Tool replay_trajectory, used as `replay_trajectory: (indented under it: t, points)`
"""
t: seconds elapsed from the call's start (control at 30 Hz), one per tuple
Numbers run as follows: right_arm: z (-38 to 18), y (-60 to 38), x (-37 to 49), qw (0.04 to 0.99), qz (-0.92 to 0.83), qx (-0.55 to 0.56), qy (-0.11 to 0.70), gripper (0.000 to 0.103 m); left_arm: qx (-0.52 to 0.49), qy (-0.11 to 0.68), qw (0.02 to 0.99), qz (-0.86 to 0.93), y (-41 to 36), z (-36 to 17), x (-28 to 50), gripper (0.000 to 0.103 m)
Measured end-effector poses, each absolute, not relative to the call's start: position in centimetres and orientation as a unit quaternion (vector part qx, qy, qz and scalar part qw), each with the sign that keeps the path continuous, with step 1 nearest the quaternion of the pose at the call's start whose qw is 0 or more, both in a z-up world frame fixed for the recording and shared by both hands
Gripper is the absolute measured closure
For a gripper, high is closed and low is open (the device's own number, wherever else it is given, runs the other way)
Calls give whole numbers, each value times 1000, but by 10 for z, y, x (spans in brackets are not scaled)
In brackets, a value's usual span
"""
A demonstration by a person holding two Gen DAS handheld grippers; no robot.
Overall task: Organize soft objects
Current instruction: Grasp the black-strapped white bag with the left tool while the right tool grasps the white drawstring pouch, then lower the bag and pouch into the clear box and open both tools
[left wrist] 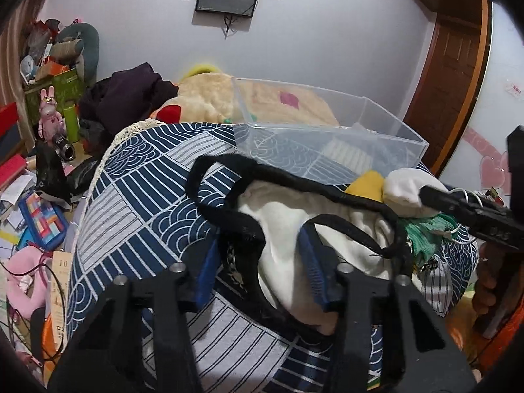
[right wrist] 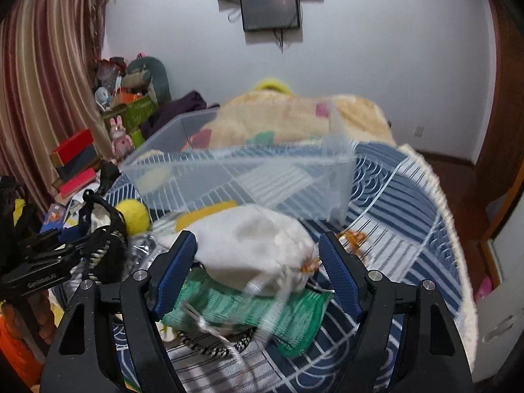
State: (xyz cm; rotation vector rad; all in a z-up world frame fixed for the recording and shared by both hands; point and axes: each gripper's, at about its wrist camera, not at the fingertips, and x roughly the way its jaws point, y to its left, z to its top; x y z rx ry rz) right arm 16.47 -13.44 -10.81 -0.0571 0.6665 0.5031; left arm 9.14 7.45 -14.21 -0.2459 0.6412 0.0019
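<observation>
A pile of soft things lies on the blue patterned cloth [left wrist: 137, 196]: a white tote bag with black straps [left wrist: 281, 229], a white drawstring pouch [right wrist: 252, 245], a green knitted cloth [right wrist: 242, 308] and a yellow piece [left wrist: 366, 180]. My left gripper [left wrist: 258, 262] is open with its jaws either side of the tote bag and a strap. My right gripper [right wrist: 258, 255] is open with its blue pads [right wrist: 337, 271] either side of the white pouch; it also shows in the left wrist view [left wrist: 422, 193] at the pouch. A clear plastic bin [left wrist: 327, 140] stands just behind the pile.
A beige plush blanket [right wrist: 294, 118] lies behind the bin. Cluttered boxes, toys and papers [left wrist: 39, 177] fill the left side. A yellow ball [right wrist: 136, 216] sits left of the pouch. A wooden door [left wrist: 452, 75] is at the right.
</observation>
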Motion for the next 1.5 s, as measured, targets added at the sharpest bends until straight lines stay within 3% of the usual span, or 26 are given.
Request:
replay_trajectory:
  t: [0.17, 0.3, 0.43, 1.17, 1.5]
  points:
    - [-114, -143, 163, 911, 246, -16, 332, 50, -125, 306, 944, 0, 76, -139, 87, 79]
    - [-110, -153, 159, 914, 240, -6, 327, 68, -121, 296, 947, 4, 76, -132, 84, 85]
    - [-105, -161, 154, 919, 239, -2, 314, 75, -111, 274, 955, 7, 73, -120, 74, 88]
    - [-36, -169, 140, 951, 235, -1, 203, 78, -69, 139, 988, -13, 56, -26, 83, 89]
    - [-27, -150, 172, 954, 226, -15, 197, 78, -104, 131, 986, -13, 72, -9, 131, 89]
